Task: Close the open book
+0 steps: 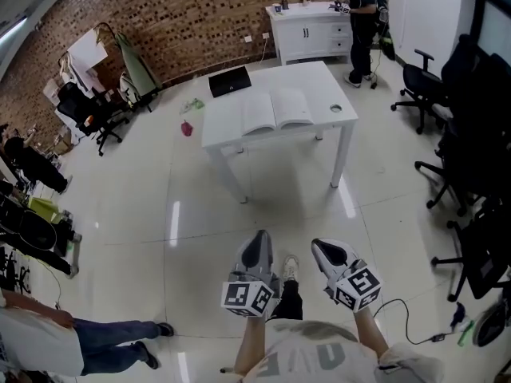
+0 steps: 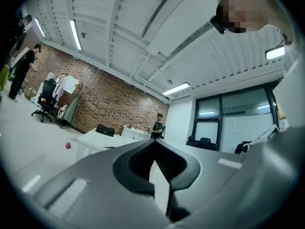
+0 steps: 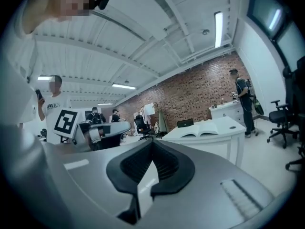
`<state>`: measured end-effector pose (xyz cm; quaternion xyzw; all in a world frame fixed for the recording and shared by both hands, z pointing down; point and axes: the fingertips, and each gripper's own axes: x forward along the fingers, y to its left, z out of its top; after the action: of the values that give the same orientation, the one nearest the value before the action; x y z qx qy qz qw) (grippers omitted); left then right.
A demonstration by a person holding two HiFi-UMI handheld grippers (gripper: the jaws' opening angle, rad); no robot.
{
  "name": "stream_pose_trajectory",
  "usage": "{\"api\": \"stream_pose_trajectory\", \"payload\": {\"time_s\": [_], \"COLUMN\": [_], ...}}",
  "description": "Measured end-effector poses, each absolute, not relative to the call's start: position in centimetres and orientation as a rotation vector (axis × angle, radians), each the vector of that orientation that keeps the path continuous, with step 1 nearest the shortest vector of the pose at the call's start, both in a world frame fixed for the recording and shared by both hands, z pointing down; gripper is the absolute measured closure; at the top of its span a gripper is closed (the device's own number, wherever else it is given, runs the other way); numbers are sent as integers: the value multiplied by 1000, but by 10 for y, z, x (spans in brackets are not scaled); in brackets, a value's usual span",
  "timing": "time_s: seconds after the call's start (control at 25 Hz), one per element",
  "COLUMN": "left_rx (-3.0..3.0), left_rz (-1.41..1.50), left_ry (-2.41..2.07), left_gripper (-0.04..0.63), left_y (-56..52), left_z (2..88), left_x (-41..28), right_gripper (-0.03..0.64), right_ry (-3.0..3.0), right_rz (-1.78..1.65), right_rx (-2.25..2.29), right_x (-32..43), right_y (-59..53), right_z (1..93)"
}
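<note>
The open book [image 1: 275, 112] lies flat, pages up, on a white table [image 1: 339, 122] far ahead of me across the floor. In the right gripper view the book [image 3: 205, 129] shows on the table's top [image 3: 224, 136] in the distance. My left gripper [image 1: 259, 239] and right gripper [image 1: 319, 247] are held side by side low in the head view, well short of the table. Both point level toward it. The left gripper [image 2: 153, 142] has its jaws together with nothing between them. The right gripper [image 3: 152, 141] is also shut and empty.
A closed black laptop [image 1: 230, 80] lies at the table's far left corner. Black office chairs [image 1: 467, 134] line the right side. A white cabinet [image 1: 311, 29] with a person [image 1: 363, 22] beside it stands beyond the table. Another person [image 1: 48, 341] stands at my left.
</note>
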<state>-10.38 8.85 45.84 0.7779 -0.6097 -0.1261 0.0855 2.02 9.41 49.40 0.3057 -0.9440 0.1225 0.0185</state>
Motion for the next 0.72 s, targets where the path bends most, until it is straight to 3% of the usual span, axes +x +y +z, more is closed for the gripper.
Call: {"api": "stream_pose_trajectory", "payload": {"time_s": [0.44, 0.72], "left_rx": [2379, 2309], "left_rz": [-454, -488], "left_ry": [-1717, -1661], "left_gripper": [579, 578], "left_y": [-123, -216], "left_z": [425, 442], "left_x": [-184, -192], "right_gripper": [621, 621], "right_ry": [-3018, -2944], "right_rz": [355, 393], "right_rx": [1120, 1170], "right_x": [-52, -54], "right_y": [-114, -212], "right_z": [434, 458]}}
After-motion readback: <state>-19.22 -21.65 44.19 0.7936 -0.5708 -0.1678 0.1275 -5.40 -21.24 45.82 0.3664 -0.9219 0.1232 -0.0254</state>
